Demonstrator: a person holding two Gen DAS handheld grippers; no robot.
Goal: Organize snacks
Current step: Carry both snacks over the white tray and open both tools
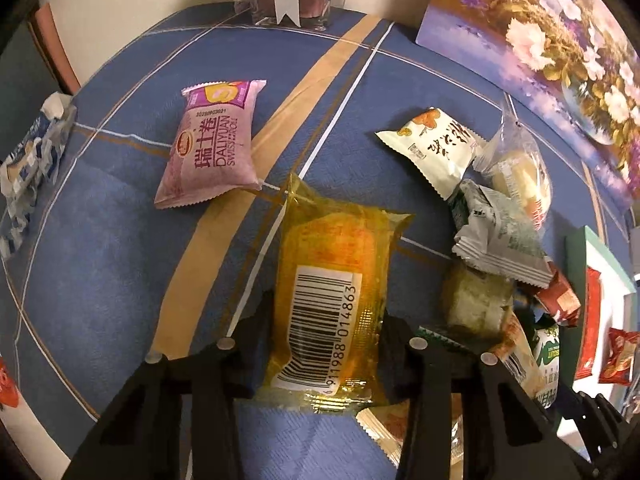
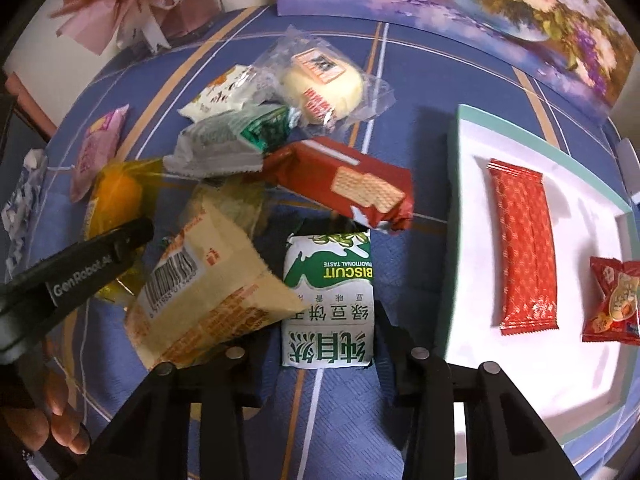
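Note:
In the left wrist view my left gripper [image 1: 326, 332] is shut on a clear yellow packet [image 1: 332, 272] with a barcode label, its fingers pressing both long sides. In the right wrist view my right gripper [image 2: 326, 344] is shut on a green-and-white biscuit packet [image 2: 328, 300] lying on the blue tablecloth. The yellow packet [image 2: 116, 196] also shows at the left of that view, under a black finger [image 2: 120, 244] of the left gripper. A white tray [image 2: 472, 200] with a teal rim sits to the right, holding a long red packet [image 2: 524, 248] and a small red packet [image 2: 612, 300].
Loose snacks crowd the middle: a red wafer packet [image 2: 344, 180], a beige barcode packet [image 2: 208, 288], a grey-green packet [image 2: 228, 140], a clear-wrapped bun [image 2: 320, 88] and a white packet [image 1: 432, 144]. A pink Swiss roll packet [image 1: 212, 144] lies apart. A floral picture [image 1: 540, 40] stands behind.

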